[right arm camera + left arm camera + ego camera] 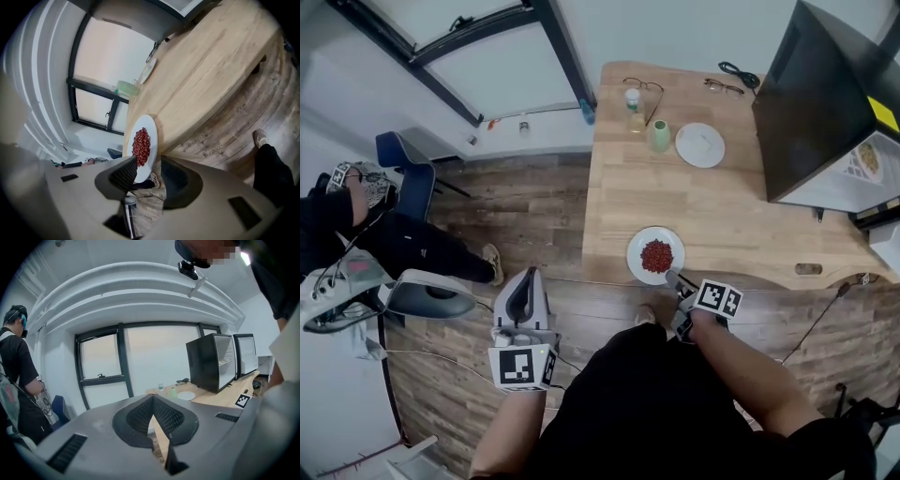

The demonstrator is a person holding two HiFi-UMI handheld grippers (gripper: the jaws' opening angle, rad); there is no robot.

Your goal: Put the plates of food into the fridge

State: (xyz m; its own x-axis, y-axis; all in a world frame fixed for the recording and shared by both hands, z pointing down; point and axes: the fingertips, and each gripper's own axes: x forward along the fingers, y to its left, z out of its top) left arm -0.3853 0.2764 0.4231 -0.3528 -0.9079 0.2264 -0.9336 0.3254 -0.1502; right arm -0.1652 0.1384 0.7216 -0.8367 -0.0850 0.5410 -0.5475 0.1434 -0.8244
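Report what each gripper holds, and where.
Nothing is held. The right gripper has its open fingers straddling the plate's near rim, not clamped; the left gripper is empty.

Head view looks steeply down; all 3 views share the wooden table (712, 206).

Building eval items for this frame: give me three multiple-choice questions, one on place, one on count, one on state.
1. Where is the plate of red food?
A) at the table's near edge
B) beside the glasses
C) on the floor

2. How many plates are on the table?
A) one
B) two
C) four

3. The right claw is:
A) shut on the green cup
B) open around the plate's rim
C) holding a bottle

Answers:
1 A: it sits at the edge nearest the person.
2 B: the red-food plate plus an empty white plate.
3 B: the jaws stand apart with the rim between them.
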